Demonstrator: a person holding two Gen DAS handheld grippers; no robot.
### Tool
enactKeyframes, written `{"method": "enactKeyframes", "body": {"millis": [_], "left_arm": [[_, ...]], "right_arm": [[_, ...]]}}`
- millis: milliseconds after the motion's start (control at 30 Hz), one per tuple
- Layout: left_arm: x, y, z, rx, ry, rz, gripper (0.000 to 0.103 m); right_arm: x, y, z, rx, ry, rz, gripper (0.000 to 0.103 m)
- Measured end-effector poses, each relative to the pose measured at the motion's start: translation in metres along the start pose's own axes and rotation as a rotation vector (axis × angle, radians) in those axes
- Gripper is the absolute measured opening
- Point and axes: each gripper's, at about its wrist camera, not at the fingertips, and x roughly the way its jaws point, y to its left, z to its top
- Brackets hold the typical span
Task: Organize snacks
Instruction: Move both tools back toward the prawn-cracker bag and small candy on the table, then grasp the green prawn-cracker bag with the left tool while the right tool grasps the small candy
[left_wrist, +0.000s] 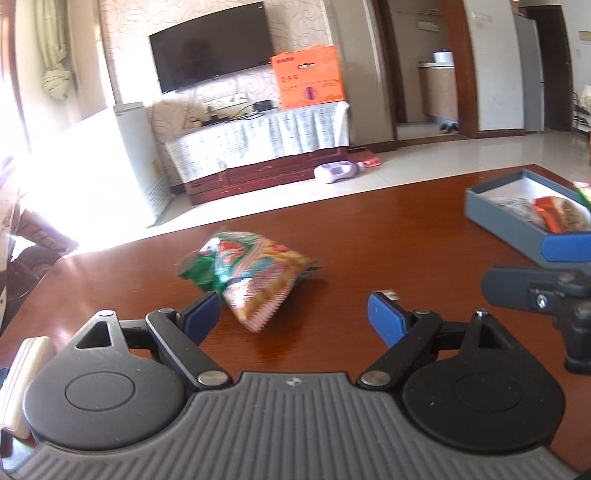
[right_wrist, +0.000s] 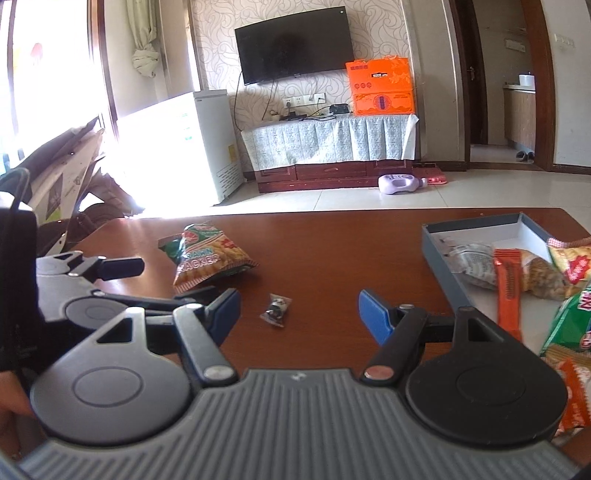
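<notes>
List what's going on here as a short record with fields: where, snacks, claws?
surface: brown wooden table
box: grey box at right, several snack packets inside
loose snacks: prawn cracker bag; small dark packet
left claw: open, empty, just short of the cracker bag
right claw: open, empty, small packet lying ahead between its fingers

A home living room: wall television (right_wrist: 294, 44), cloth-draped cabinet (right_wrist: 328, 142), tiled floor (right_wrist: 461, 192)
</notes>
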Motion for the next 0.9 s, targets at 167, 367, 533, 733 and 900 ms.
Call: {"method": "enactKeyframes", "body": {"millis": [167,367,533,733,900], "left_arm": [[0.011,0.023,-0.002,-0.016,0.006,0.021,0.090],[0.030,0.039,-0.001,-0.016,0.004,0.015,0.091],[0.041,0.052,0.003,-0.038,-0.008,-0.008,0.094],[0.065,0.059,0.004,-0.027,0.013,-0.035,0.095],[0.086,0.062,0.009,-0.012,0.018,-0.050,0.097]], "right_arm": [[0.019,0.020,-0.002,-0.024,0.025,0.019,0.073],[0.038,0.035,-0.006,-0.059,0.059,0.014,0.073],[0.054,0.038,-0.005,-0.053,0.084,0.005,0.073],[0.070,0.041,-0.006,-0.064,0.111,-0.003,0.073],[0.084,0.041,-0.006,-0.067,0.135,-0.024,0.073]]}}
